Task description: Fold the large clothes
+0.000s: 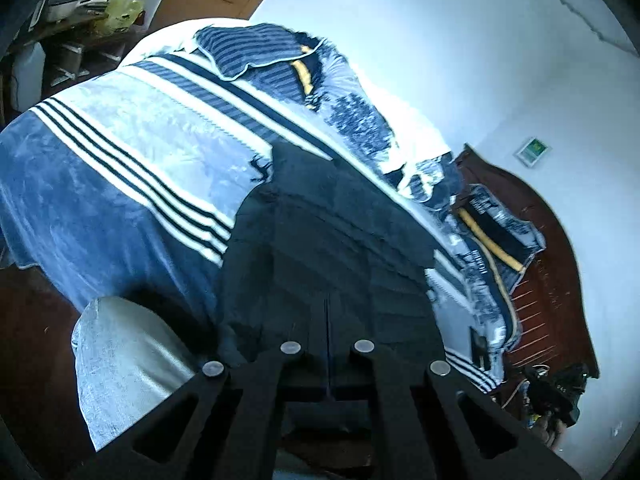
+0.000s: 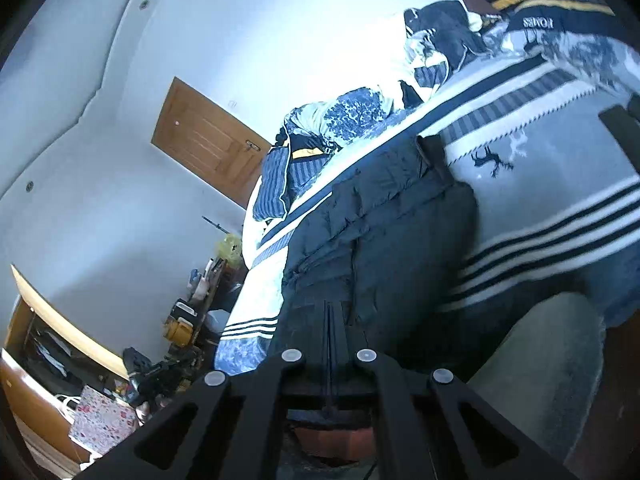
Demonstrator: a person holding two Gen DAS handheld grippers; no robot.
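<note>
A dark quilted jacket (image 1: 332, 208) lies lengthwise on a bed covered by a blue and white striped blanket (image 1: 120, 152). Its near end rises off the bed edge towards me. In the left wrist view my left gripper (image 1: 327, 308) is shut, its fingers pressed together on the jacket's near edge. The right wrist view shows the same jacket (image 2: 384, 232) running up from my right gripper (image 2: 329, 308), which is also shut on the near edge. The pinched cloth itself is dark and hard to make out between the fingers.
Striped pillows (image 1: 256, 52) and rumpled bedding lie at the far end by a wooden headboard (image 1: 552, 280). A grey cloth-covered shape (image 2: 540, 380) sits just before the bed edge. A wooden door (image 2: 204, 140) and floor clutter (image 2: 172, 360) stand beside the bed.
</note>
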